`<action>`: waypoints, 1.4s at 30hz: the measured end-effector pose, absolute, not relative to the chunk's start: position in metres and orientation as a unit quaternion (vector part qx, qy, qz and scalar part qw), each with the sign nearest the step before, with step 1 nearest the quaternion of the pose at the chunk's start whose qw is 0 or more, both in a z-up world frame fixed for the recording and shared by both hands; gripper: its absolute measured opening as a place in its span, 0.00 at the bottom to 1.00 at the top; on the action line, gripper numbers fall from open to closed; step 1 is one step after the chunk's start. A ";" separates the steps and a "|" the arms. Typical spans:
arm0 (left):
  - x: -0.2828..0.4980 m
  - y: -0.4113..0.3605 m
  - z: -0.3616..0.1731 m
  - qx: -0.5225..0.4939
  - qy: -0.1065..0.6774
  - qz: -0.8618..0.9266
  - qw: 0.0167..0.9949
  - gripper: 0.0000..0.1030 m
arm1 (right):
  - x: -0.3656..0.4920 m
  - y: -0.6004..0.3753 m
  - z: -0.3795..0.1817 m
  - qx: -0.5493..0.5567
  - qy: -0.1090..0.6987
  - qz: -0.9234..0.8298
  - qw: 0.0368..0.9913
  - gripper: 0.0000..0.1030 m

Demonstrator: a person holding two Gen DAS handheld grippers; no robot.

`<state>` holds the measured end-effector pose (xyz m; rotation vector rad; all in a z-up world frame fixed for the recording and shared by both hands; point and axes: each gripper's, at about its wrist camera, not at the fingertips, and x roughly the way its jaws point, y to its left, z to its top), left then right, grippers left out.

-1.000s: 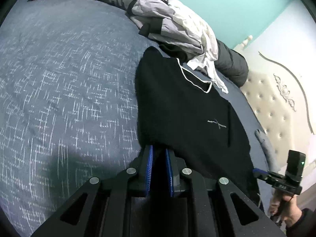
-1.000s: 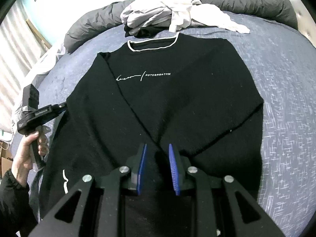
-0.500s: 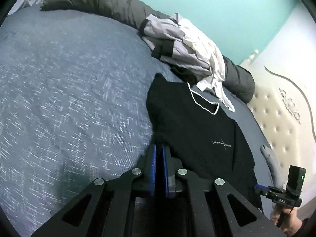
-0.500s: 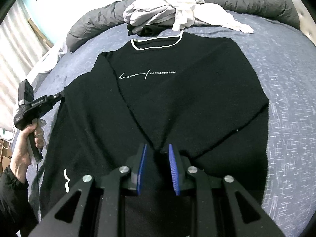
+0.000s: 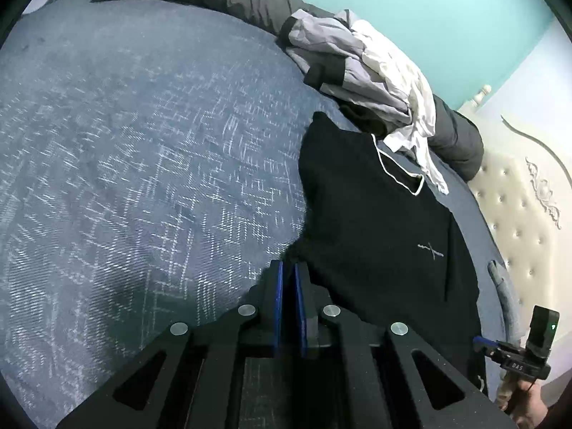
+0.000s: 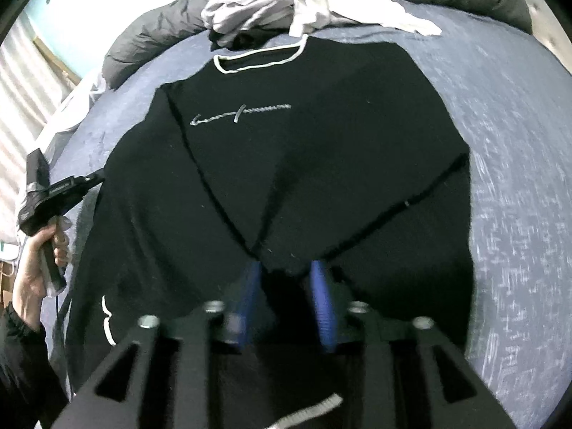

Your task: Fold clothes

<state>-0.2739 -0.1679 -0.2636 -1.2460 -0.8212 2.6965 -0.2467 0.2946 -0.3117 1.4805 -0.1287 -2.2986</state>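
While the black sweater [image 6: 321, 150] lies face up on the bed [image 5: 143, 164], my right gripper [image 6: 286, 286] is opening over a folded-in cuff; cloth sits between the jaws, no longer pinched. My left gripper [image 5: 289, 286] is closed, seemingly nipping the sweater's side edge, though dark cloth hides the contact. Judgement: let the cuff drop flat before lifting clear, so the sleeve fold holds. Then carry the left edge inward low and taut, avoiding the clothes pile [image 5: 368, 71].

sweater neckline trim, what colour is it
White, against the black sweater; the neckline trim shows best in the right wrist view.
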 end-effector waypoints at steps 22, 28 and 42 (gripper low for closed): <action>-0.260 -0.032 -0.276 -0.470 -0.177 0.850 0.158 0.07 | -0.302 0.231 -0.307 0.524 -0.009 -0.823 0.219 0.48; -0.263 -0.036 -0.277 -0.472 -0.182 0.847 0.162 0.07 | -0.296 0.233 -0.297 0.536 0.005 -0.823 0.188 0.48; -0.260 -0.038 -0.277 -0.474 -0.189 0.844 0.166 0.07 | -0.306 0.228 -0.312 0.549 0.014 -0.814 0.190 0.47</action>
